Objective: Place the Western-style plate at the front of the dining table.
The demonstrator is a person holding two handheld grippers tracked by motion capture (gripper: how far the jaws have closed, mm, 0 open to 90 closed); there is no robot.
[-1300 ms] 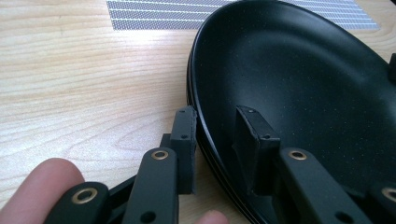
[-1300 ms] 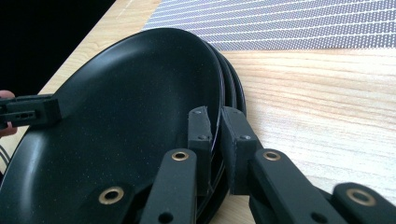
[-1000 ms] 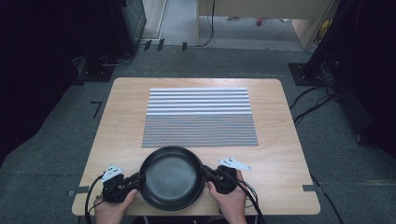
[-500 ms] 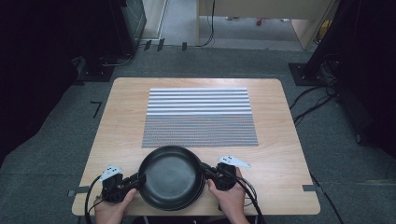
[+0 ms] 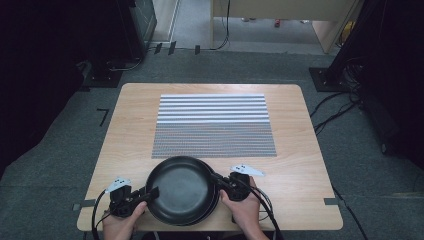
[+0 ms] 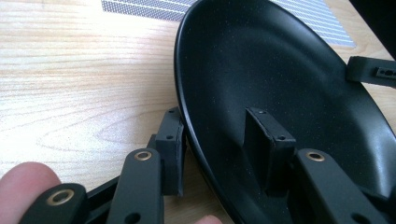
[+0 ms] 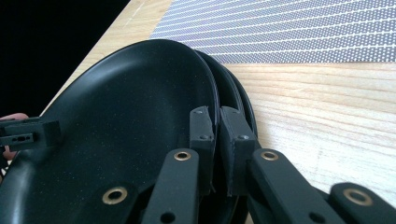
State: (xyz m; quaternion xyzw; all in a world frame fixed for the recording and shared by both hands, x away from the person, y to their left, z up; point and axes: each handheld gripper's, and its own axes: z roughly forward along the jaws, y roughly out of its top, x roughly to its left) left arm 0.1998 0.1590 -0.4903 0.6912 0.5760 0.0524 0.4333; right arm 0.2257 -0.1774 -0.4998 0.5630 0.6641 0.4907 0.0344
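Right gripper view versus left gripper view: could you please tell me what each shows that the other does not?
Right gripper view: the right gripper shut on the rim of the top plate, with lower plates stacked beneath. Left gripper view: the left gripper, whose jaws have just been opening and stand astride that rim with a gap, plus a fingertip. Both: the top plate, striped mat, wooden table, and the other gripper's jaw across the plate.

even overhead light brightens the wooden table [image 5: 300, 150]; surrounding floor [image 5: 60, 165] falls dark. the high view is soft and grainy. close views are sharp, their nearest parts slightly blurred.
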